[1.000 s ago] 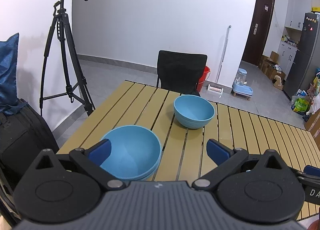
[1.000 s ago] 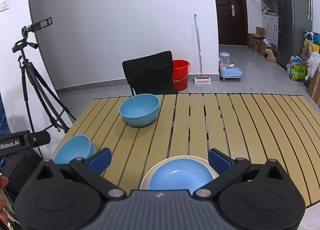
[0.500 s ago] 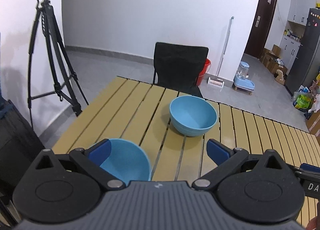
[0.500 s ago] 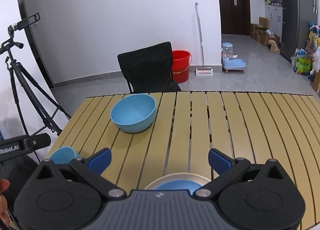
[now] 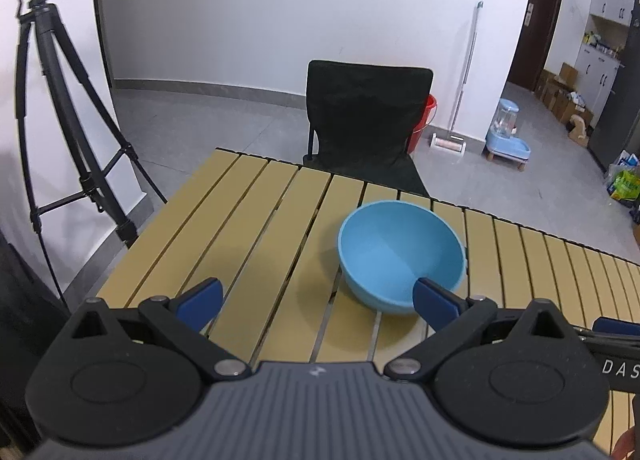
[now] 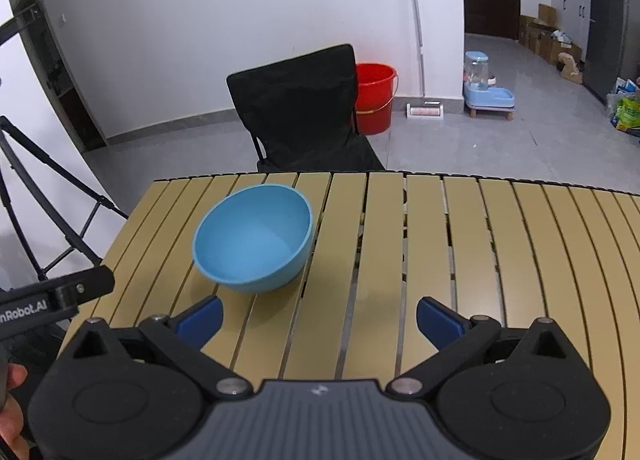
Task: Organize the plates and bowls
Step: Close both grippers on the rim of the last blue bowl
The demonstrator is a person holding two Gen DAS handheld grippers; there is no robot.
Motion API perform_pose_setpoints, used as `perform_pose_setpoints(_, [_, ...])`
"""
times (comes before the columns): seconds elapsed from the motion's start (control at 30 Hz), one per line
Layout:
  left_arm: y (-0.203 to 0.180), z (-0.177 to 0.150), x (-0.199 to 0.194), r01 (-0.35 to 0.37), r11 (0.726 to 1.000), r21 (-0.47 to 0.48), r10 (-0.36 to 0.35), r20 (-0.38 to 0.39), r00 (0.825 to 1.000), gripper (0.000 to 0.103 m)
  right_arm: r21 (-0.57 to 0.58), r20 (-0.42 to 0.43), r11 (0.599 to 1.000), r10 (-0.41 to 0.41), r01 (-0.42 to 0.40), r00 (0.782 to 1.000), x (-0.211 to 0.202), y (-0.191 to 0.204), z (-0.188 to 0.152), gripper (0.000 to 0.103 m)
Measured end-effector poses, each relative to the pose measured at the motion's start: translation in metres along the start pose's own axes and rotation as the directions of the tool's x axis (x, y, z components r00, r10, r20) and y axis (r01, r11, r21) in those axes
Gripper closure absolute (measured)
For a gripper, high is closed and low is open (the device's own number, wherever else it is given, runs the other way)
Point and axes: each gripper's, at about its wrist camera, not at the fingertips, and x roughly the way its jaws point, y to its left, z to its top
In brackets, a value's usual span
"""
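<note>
Blue and matte, a single bowl [image 5: 401,256] stands upright on a slatted tan desk [image 5: 256,220], and it is the only dish in view at this moment; no plate shows in either camera. From the left wrist camera the bowl lies ahead at about one o'clock, near the far edge of the desk, with a black folding chair [image 5: 362,120] pulled up just behind it at twelve o'clock. From the right wrist camera the same bowl [image 6: 253,238] lies at about eleven o'clock. Both tools are empty: the left tool [image 5: 318,302] has its blue-padded fingers spread wide, and its right pad overlaps the bowl's near rim in the picture, though whether it touches cannot be told. The right tool [image 6: 320,320] is also spread wide, over bare slats just to the right of the bowl. Judging by its even colour and thin lip, the bowl is probably light, rigid plastic or similar, smooth enough to slip and easy to tip if nudged on the side. The rim looks the best place to take hold, one pad inside the wall and one outside, at the near edge. A tripod [image 5: 60,112] stands off the desk at ten o'clock, and a red bucket [image 6: 374,96] sits on the floor beyond the chair
</note>
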Motion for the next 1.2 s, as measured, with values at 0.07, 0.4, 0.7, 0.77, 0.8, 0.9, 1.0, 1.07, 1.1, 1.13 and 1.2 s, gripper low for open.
perform_pose_setpoints(0.07, [-0.002,0.009,0.019,-0.007,1.000,-0.008,0.007,-0.018,1.000,0.000,0.005,-0.017,1.000,-0.003,0.003,1.000,0.015,-0.001,0.011,0.000])
perform_pose_setpoints(0.4, [-0.015,0.041,0.114,-0.086,0.996,-0.003,0.084,-0.131,0.988,0.011,0.052,-0.093,0.999,0.019,-0.014,0.995,0.096,-0.012,0.049,0.014])
perform_pose_setpoints(0.7, [-0.024,0.043,0.175,-0.088,0.996,-0.019,0.081,-0.252,0.964,0.071,0.077,-0.155,0.995,0.075,-0.064,0.985,0.161,-0.015,0.059,0.059])
perform_pose_setpoints(0.77, [-0.023,0.042,0.182,-0.085,0.996,-0.023,0.076,-0.269,0.960,0.087,0.086,-0.155,0.993,0.095,-0.082,0.983,0.169,-0.013,0.059,0.076])
perform_pose_setpoints(0.8, [-0.023,0.041,0.184,-0.070,0.997,-0.029,0.060,-0.271,0.961,0.094,0.094,-0.156,0.991,0.108,-0.094,0.982,0.171,-0.013,0.060,0.081])
perform_pose_setpoints(0.9, [-0.027,0.039,0.181,-0.063,0.998,-0.012,0.058,-0.248,0.967,0.094,0.121,-0.148,0.984,0.149,-0.131,0.978,0.175,-0.014,0.060,0.094])
perform_pose_setpoints(1.0, [-0.031,0.039,0.176,-0.060,0.998,0.005,0.059,-0.234,0.970,0.095,0.119,-0.130,0.986,0.134,-0.118,0.982,0.173,-0.013,0.058,0.095])
perform_pose_setpoints(1.07, [-0.035,0.039,0.174,-0.058,0.998,0.016,0.060,-0.227,0.972,0.095,0.132,-0.130,0.985,0.132,-0.115,0.983,0.173,-0.015,0.056,0.096])
perform_pose_setpoints(1.1, [-0.036,0.039,0.172,-0.059,0.998,0.021,0.062,-0.222,0.973,0.095,0.136,-0.131,0.985,0.128,-0.110,0.983,0.171,-0.015,0.055,0.096])
perform_pose_setpoints(1.13, [-0.037,0.039,0.170,-0.060,0.998,0.028,0.064,-0.218,0.974,0.095,0.136,-0.131,0.985,0.125,-0.108,0.983,0.171,-0.015,0.055,0.096])
perform_pose_setpoints(1.2, [-0.040,0.039,0.166,-0.058,0.998,0.035,0.065,-0.211,0.975,0.095,0.136,-0.130,0.985,0.123,-0.105,0.984,0.169,-0.017,0.055,0.096])
